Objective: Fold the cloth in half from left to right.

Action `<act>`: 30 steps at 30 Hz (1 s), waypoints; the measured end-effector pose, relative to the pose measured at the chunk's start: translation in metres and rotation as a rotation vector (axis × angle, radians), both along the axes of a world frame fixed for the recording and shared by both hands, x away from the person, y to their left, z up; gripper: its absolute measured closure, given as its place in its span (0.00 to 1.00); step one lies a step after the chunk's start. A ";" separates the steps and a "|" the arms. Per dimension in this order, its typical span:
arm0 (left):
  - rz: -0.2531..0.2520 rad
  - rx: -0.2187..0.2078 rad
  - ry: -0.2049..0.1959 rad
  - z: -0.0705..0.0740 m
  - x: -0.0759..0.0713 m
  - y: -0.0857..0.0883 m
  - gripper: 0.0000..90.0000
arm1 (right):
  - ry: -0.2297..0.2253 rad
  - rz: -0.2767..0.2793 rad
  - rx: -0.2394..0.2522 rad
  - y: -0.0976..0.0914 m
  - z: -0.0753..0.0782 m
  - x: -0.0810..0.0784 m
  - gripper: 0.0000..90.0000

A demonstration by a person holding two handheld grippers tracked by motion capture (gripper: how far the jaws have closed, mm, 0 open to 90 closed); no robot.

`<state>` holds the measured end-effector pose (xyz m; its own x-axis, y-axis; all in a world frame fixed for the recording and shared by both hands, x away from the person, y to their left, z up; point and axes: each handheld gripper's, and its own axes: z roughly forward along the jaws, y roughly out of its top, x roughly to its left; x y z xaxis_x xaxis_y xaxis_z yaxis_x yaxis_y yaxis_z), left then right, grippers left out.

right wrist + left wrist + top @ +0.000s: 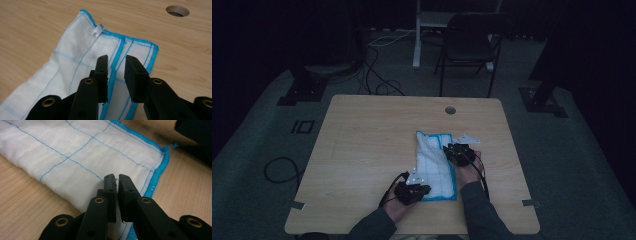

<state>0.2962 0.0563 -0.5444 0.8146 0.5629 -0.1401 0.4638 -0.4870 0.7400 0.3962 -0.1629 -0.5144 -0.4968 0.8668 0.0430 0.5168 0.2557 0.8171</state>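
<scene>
Folded cloth [435, 165] btwn both grippers, on table [362, 150]

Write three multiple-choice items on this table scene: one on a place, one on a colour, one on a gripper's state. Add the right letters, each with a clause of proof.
1. Where does the round hole in the wooden table lie?
A. Beyond the cloth's far end
B. Under the left hand
C. At the near edge

2. What colour is the stitched border of the folded white cloth?
A. Red
B. Blue
C. Green

3. How do the right gripper's fingers stand?
A. Clamped on the cloth
B. Apart, nothing between them
C. Holding a label

Key: 1 A, the round hole sits past the folded white cloth; 2 B, the blue edging shows in both gripper views; 3 B, a gap shows at the right gripper.
</scene>
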 end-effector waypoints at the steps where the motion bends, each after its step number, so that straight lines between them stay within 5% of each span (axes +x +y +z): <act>1: 0.000 0.000 0.000 0.000 0.000 0.000 0.95 | 0.000 0.000 0.000 0.000 0.000 0.000 0.81; 9: 0.001 -0.008 -0.007 -0.002 0.000 0.001 0.95 | 0.017 0.008 -0.015 0.011 -0.002 0.033 0.82; 19: 0.004 -0.007 -0.009 -0.002 -0.001 0.001 0.95 | 0.117 -0.006 -0.063 0.028 -0.018 0.069 0.76; 24: 0.004 -0.005 -0.010 -0.002 -0.001 0.001 0.95 | 0.158 -0.027 -0.018 0.026 -0.024 0.076 0.71; 30: 0.005 -0.008 -0.006 -0.002 -0.001 0.001 0.95 | 0.151 -0.006 -0.063 0.036 -0.022 0.076 0.76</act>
<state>0.2952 0.0570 -0.5461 0.8128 0.5655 -0.1401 0.4619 -0.4789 0.7466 0.4726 -0.1272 -0.5367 -0.4836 0.8731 0.0622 0.6344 0.3007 0.7121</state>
